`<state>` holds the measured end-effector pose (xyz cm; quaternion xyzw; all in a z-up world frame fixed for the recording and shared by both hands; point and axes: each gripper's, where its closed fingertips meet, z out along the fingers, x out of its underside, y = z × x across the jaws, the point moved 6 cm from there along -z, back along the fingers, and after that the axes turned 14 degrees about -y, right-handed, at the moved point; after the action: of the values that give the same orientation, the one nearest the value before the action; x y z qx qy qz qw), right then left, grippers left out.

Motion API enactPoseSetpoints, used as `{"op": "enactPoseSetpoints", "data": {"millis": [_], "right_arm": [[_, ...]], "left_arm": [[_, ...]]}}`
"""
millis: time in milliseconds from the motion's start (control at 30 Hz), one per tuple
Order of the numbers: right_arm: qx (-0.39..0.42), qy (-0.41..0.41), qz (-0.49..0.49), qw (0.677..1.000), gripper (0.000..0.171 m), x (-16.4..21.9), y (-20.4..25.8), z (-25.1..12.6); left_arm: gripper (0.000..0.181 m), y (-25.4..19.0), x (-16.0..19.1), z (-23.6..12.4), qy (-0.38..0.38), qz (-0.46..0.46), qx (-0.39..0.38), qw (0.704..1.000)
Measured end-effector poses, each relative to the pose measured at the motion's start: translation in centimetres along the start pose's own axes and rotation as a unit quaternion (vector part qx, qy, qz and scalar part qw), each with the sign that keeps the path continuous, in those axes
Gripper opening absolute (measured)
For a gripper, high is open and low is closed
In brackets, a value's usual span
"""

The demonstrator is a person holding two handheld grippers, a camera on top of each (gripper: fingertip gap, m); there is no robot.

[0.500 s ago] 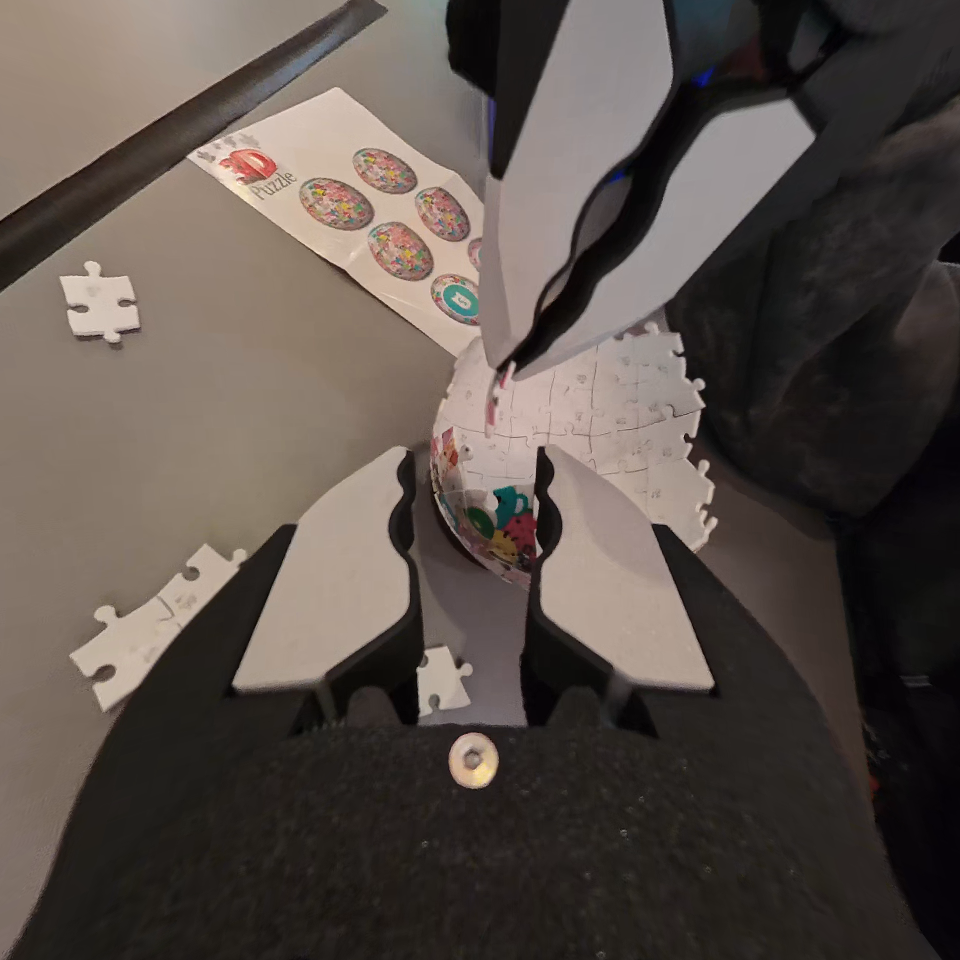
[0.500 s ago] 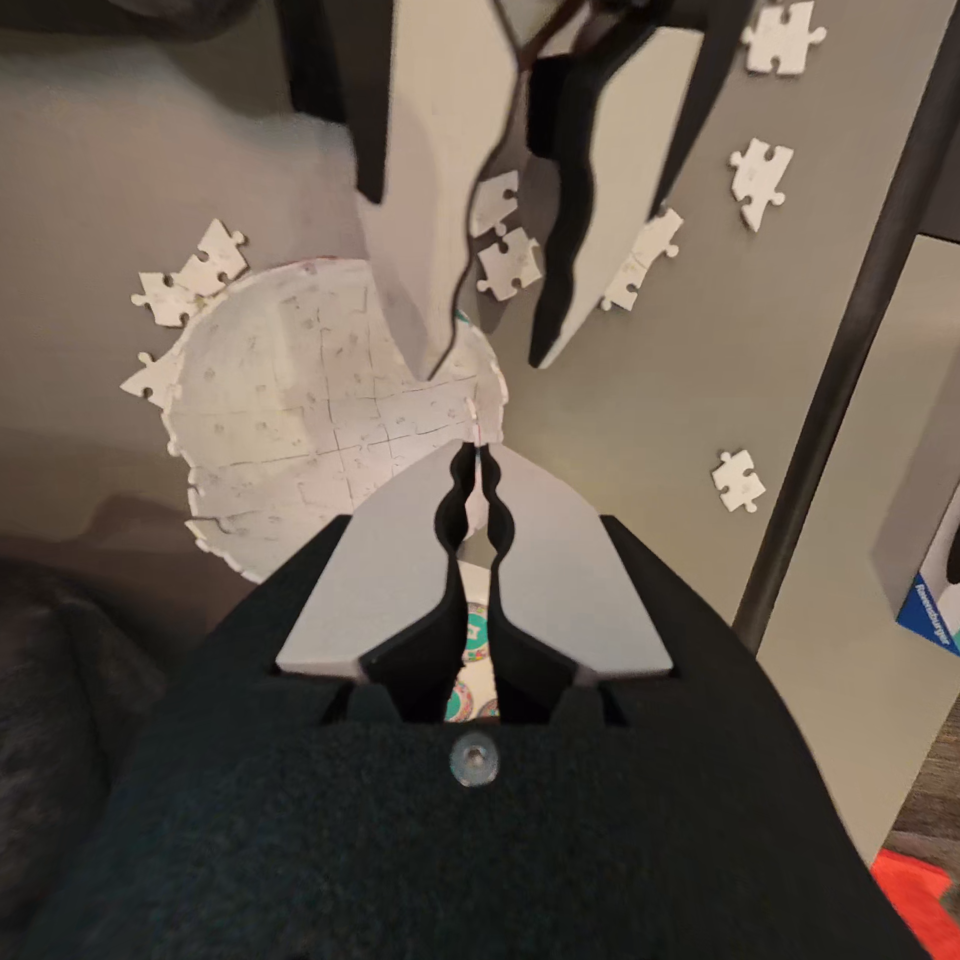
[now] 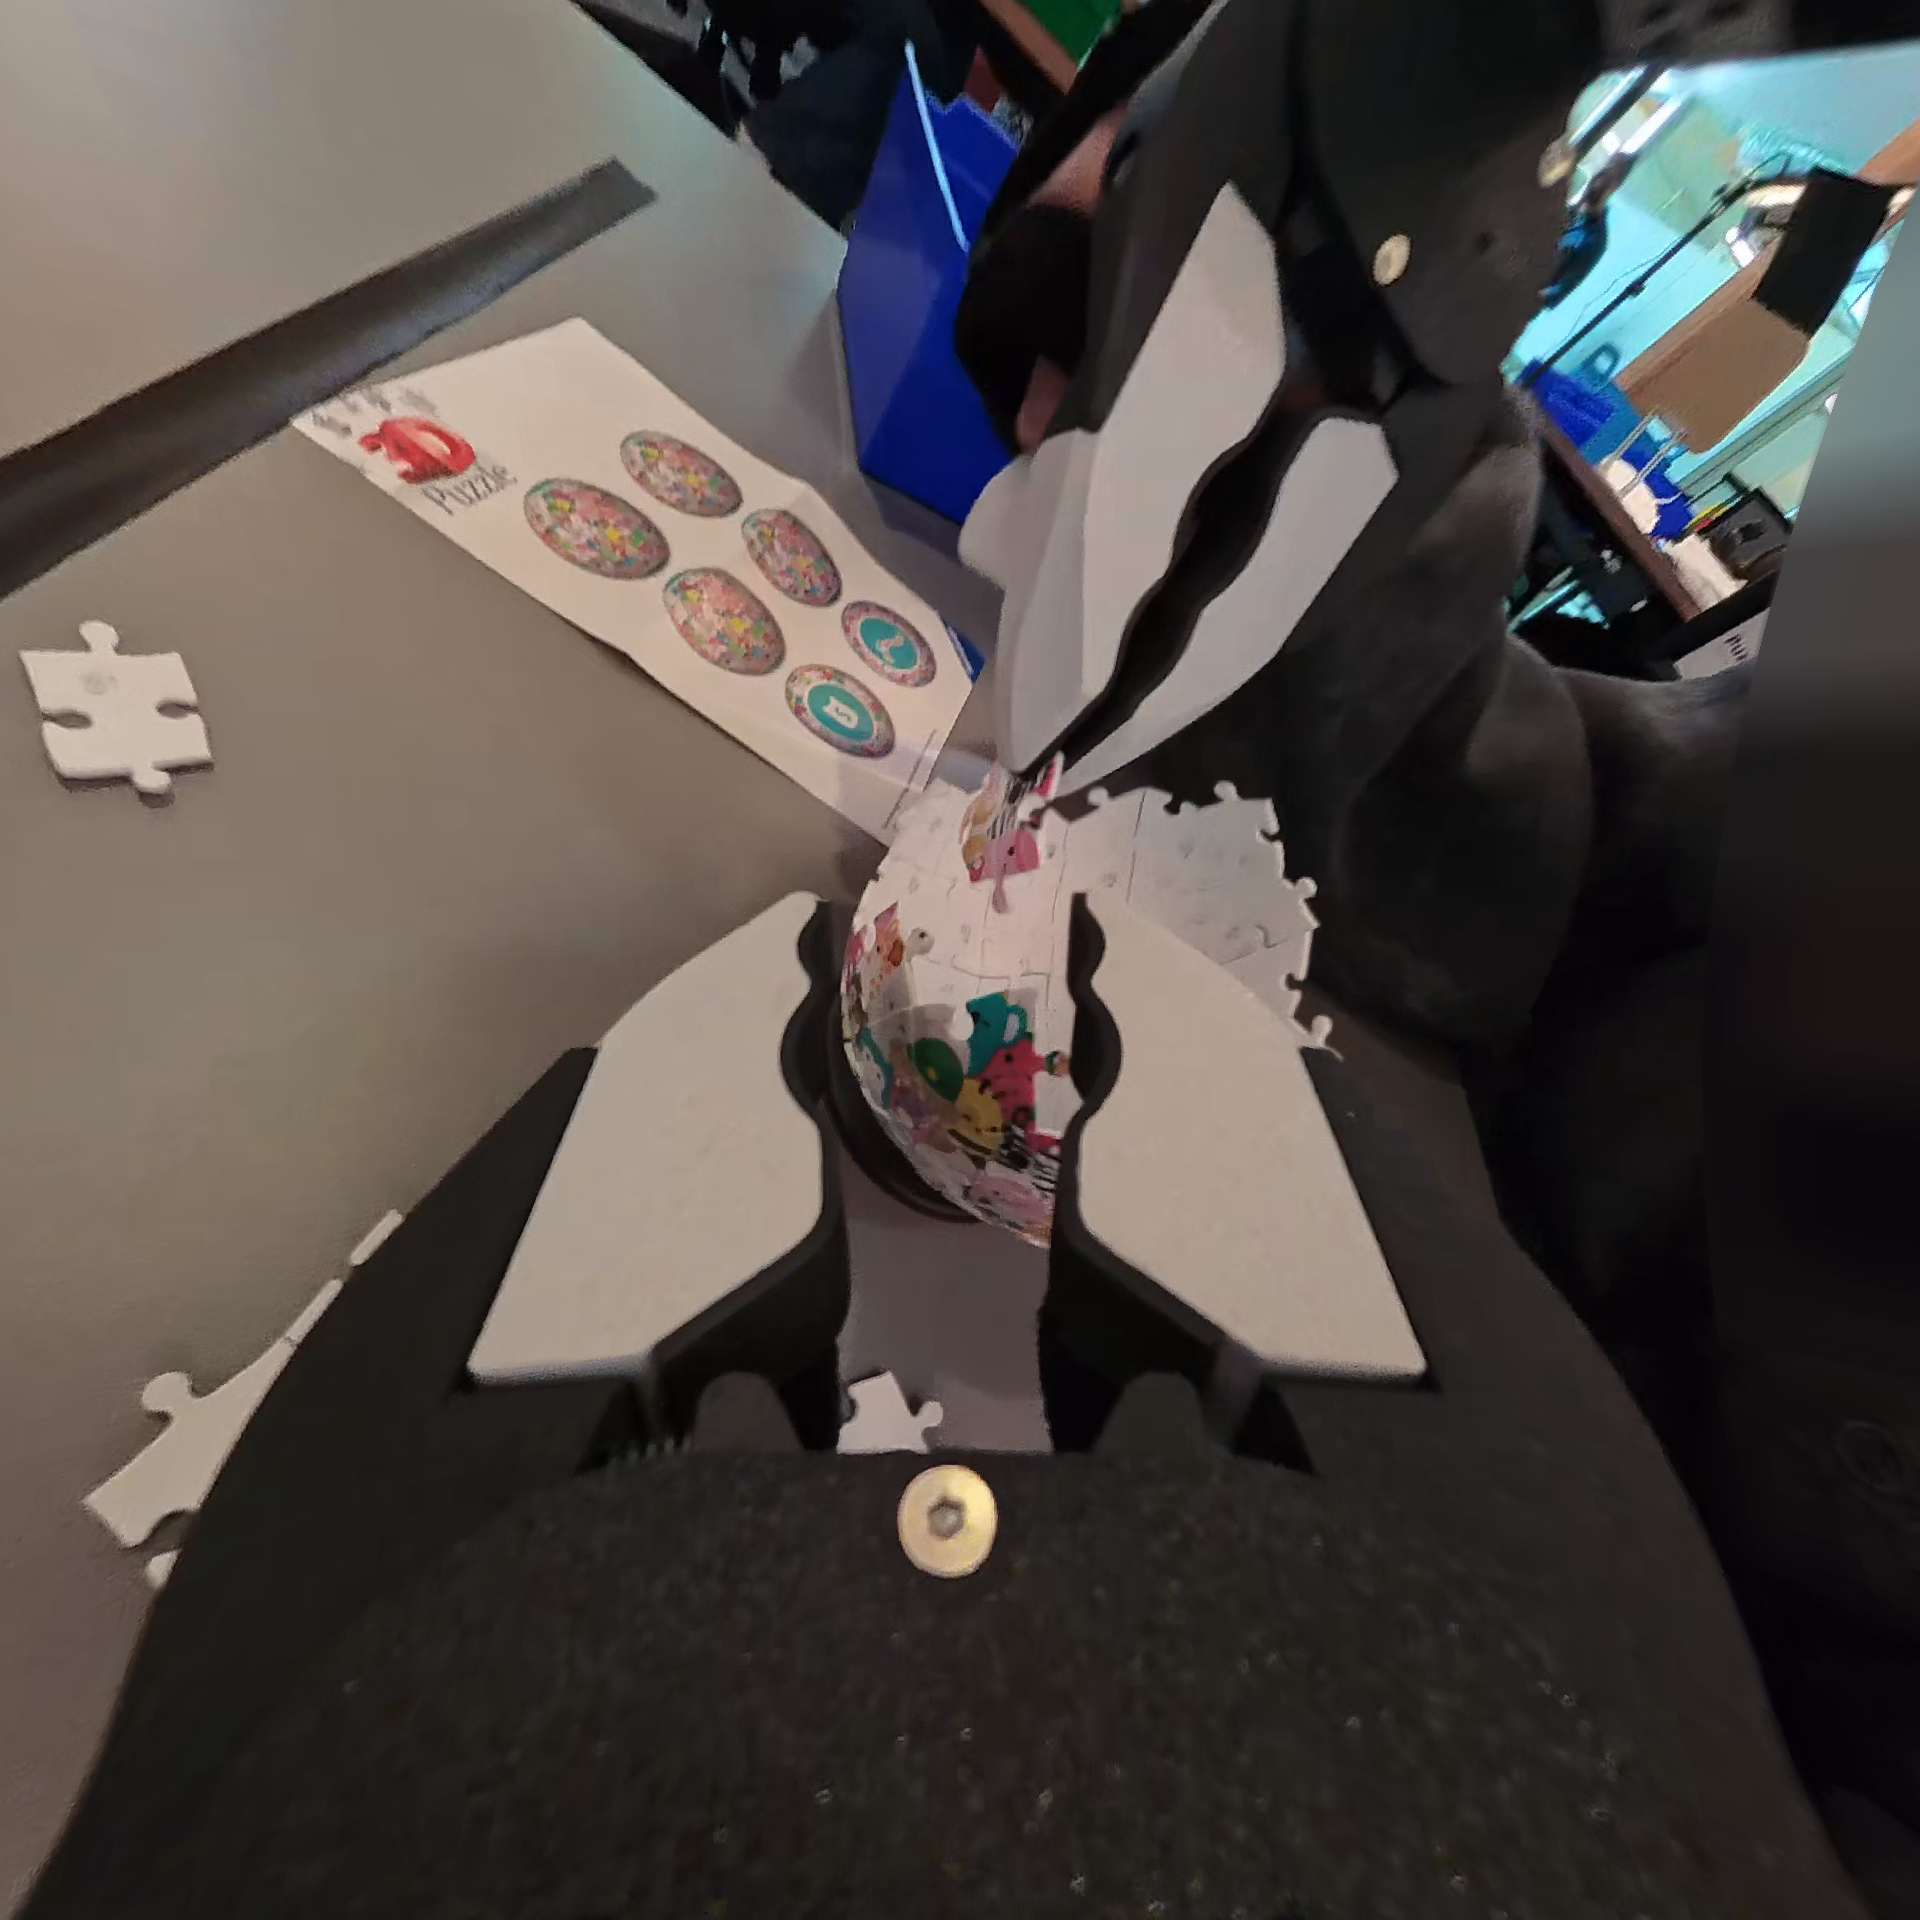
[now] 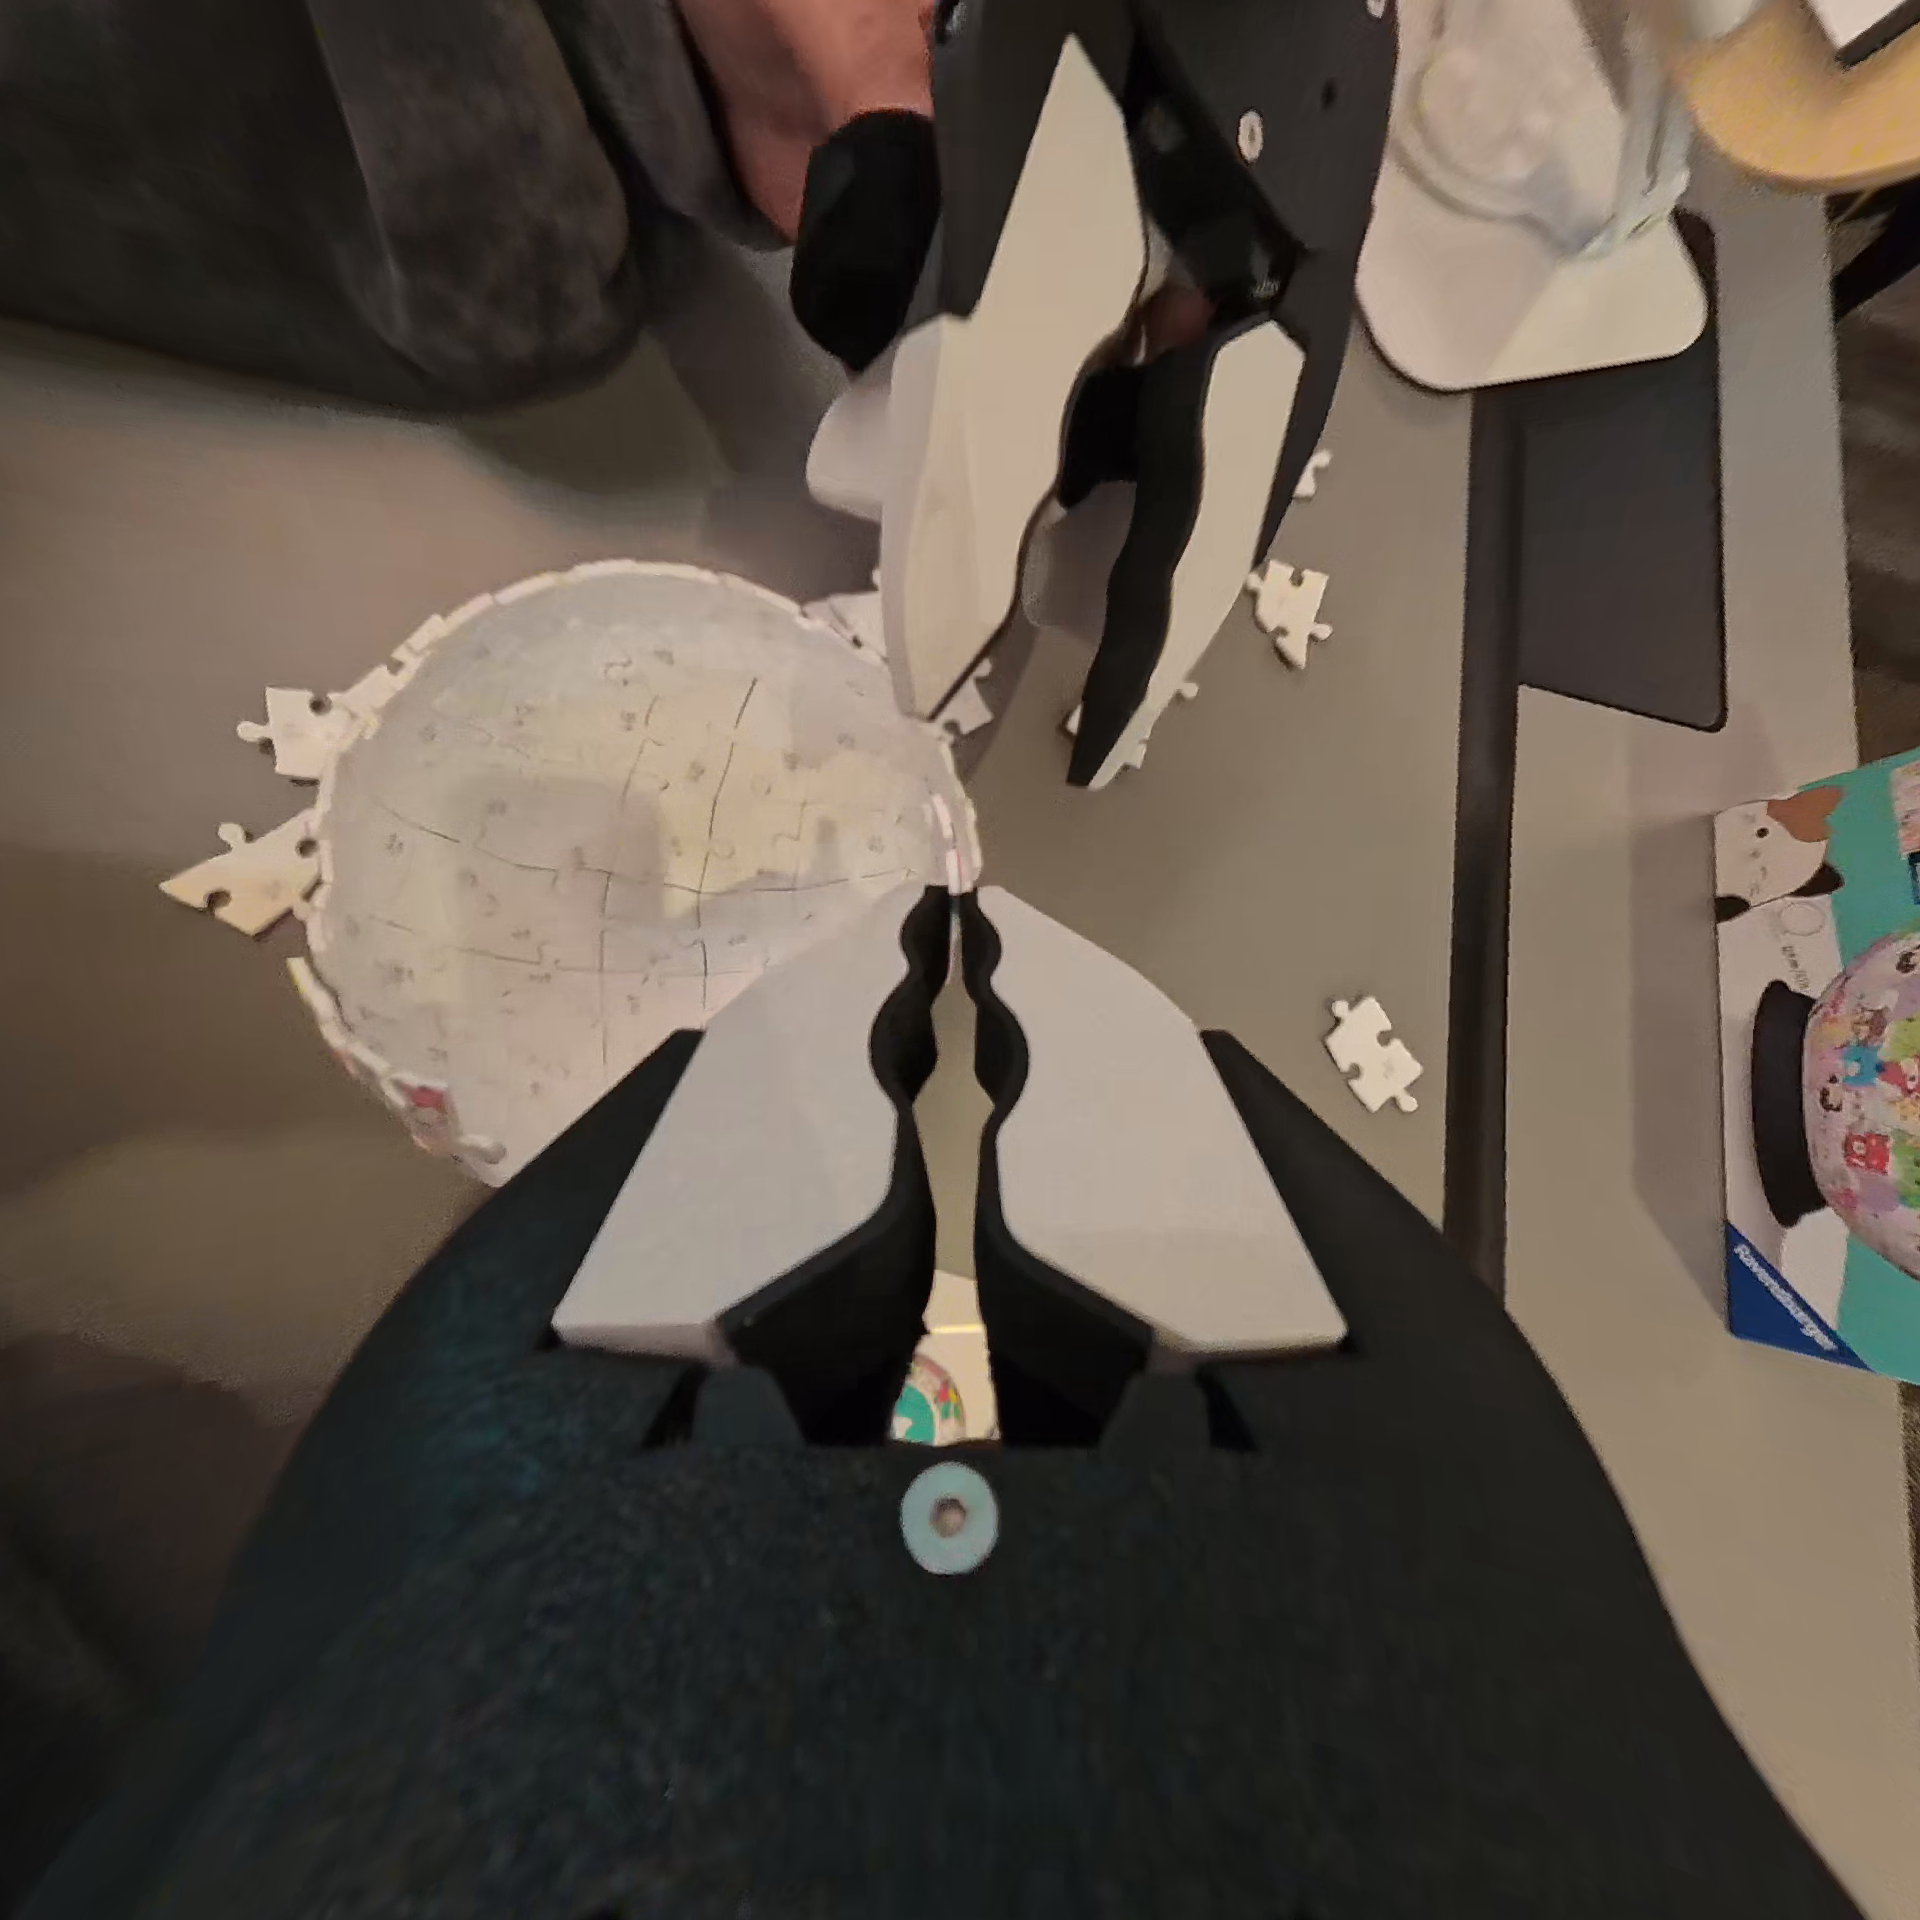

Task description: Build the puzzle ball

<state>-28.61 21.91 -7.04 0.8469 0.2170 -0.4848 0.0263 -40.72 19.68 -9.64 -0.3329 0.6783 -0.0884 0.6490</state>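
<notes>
The half-built puzzle ball (image 4: 582, 831) is an open white shell with a colourful outside (image 3: 966, 1081). It sits on a small black stand (image 3: 883, 1179) on the grey table. My right gripper (image 4: 956, 899) is shut on a puzzle piece (image 4: 964, 868) and holds it at the shell's rim. From the left wrist view it comes down from above (image 3: 1039, 774), and the piece's coloured face (image 3: 1003, 831) shows. My left gripper (image 3: 945, 925) is open, its fingers either side of the ball's near wall. It also shows in the right wrist view (image 4: 1008, 743), by the far rim.
A picture instruction sheet (image 3: 665, 582) and a blue box (image 3: 914, 343) lie behind the ball. The puzzle's box (image 4: 1829, 1091) is at right past a black strip (image 4: 1475, 831). Loose white pieces (image 3: 114, 707) (image 4: 1371, 1070) (image 4: 249, 873) lie scattered. A person's dark sleeve (image 3: 1507, 831) is close by. My two grippers' fingertips are within a few centimetres of each other.
My right gripper has turned with the piece, so its coloured face now shows at the rim instead of its edge. Both views have tilted. The left gripper stays open at the ball.
</notes>
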Motion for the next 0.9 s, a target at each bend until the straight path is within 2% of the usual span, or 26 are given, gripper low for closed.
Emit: {"op": "enactPoseSetpoints", "data": {"millis": [233,533,900], "right_arm": [[0.012,-0.045,-0.004,0.999,0.002,2.0,0.7,0.5],[0.017,-0.053,0.009,0.998,0.002,2.9,0.0,1.2],[0.026,-0.049,0.019,0.998,0.002,3.2,-0.3,1.2]], "left_arm": [[0.042,0.2,-0.6,-0.2,-0.03,0.018,-0.014,0.999],[0.04,3.5,0.7,-0.7,-0.058,-0.006,-0.056,0.997],[0.04,1.2,-0.2,0.2,-0.041,0.026,-0.037,0.998]]}}
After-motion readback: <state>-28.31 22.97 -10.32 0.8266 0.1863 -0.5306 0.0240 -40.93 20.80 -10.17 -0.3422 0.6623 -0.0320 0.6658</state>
